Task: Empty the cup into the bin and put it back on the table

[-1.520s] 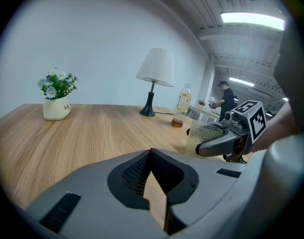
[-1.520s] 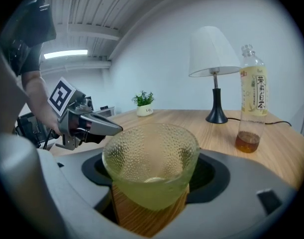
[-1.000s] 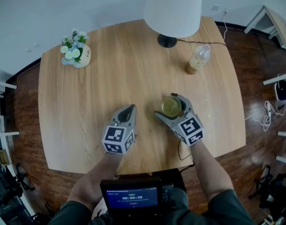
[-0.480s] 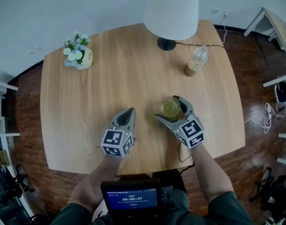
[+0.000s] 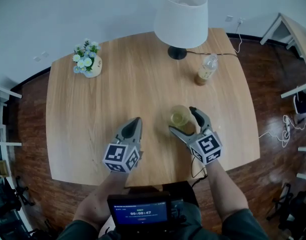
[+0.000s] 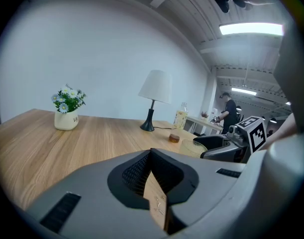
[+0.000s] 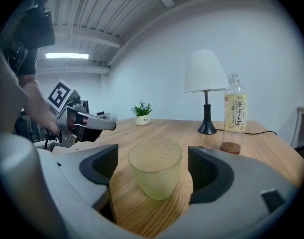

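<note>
Right gripper (image 7: 152,176): fingers (image 7: 211,173) just opened wide, flanking but not touching the clear dimpled glass cup (image 7: 155,166). The cup stands upright and apparently empty on the pale wooden surface (image 5: 117,94), judged set back. Left gripper (image 5: 136,121): fingers closed on nothing, held aside.

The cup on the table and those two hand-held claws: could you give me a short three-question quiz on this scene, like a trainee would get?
1. True or false: the right gripper is squeezing the cup.
2. Which thing stands nearest the lamp? A the flower pot; B the bottle; C the cup.
3. Fill in: the jaws that are together, with nothing in them, belong to the ____ gripper.

Key
1. False: its jaws have just been opening and stand apart, clear of the cup between them.
2. B.
3. The left gripper.
</note>
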Motion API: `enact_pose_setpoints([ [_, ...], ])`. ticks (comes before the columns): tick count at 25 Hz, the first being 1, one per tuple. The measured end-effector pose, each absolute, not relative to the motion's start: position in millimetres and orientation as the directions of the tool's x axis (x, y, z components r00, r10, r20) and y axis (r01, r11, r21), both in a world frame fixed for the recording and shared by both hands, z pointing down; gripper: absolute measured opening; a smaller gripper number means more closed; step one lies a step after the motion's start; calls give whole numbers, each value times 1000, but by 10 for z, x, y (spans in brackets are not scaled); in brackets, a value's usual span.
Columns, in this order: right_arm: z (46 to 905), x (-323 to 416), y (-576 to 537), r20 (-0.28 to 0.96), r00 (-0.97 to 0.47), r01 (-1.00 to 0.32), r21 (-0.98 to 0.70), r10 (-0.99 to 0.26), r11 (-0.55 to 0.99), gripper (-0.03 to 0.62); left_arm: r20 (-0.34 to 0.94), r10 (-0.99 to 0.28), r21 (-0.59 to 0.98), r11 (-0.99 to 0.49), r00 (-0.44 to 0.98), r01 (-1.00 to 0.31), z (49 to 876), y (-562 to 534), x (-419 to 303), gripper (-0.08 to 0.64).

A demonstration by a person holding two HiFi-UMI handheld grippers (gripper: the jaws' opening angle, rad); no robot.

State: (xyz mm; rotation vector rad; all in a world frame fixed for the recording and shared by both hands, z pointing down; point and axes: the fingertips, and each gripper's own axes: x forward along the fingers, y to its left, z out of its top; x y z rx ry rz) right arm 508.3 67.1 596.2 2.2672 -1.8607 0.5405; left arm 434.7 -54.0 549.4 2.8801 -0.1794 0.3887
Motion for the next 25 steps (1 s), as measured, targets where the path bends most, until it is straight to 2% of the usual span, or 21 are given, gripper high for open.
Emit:
enact_pose_setpoints([
  [5, 5748, 5018, 723, 334, 167, -973, -99, -928, -211, 431, 245, -109, 202, -966, 963, -160, 5363, -527, 4251, 0],
  [7, 5653, 4978, 760, 315, 166, -975, -88, -935, -203, 384, 238, -115, 197, -967, 964, -164, 5321, -501, 4207, 0],
  [10, 5516, 4925, 811, 280, 161, -980, -66, -947, -186, 257, 223, -129, 191, -966, 966, -173, 5245, -470, 4146, 0],
  [14, 5341, 4882, 845, 238, 162, -982, -58, -958, -180, 242, 181, -138, 194, -966, 974, -173, 5100, -404, 4058, 0],
  [17, 5255, 4834, 858, 218, 150, -986, -41, -964, -162, 172, 146, -130, 184, -970, 981, -156, 4969, -341, 3996, 0],
  [20, 5173, 4736, 901, 209, 130, -990, -24, -969, -138, 170, 117, -136, 175, -972, 984, -155, 4849, -309, 3914, 0],
  [22, 5081, 4700, 952, 194, 137, -990, -8, -971, -141, 74, 102, -135, 177, -972, 986, -151, 4767, -290, 3859, 0],
  [25, 4923, 4698, 1023, 164, 157, -987, -9, -974, -160, 53, 86, -112, 170, -977, 990, -126, 4642, -242, 3773, 0],
])
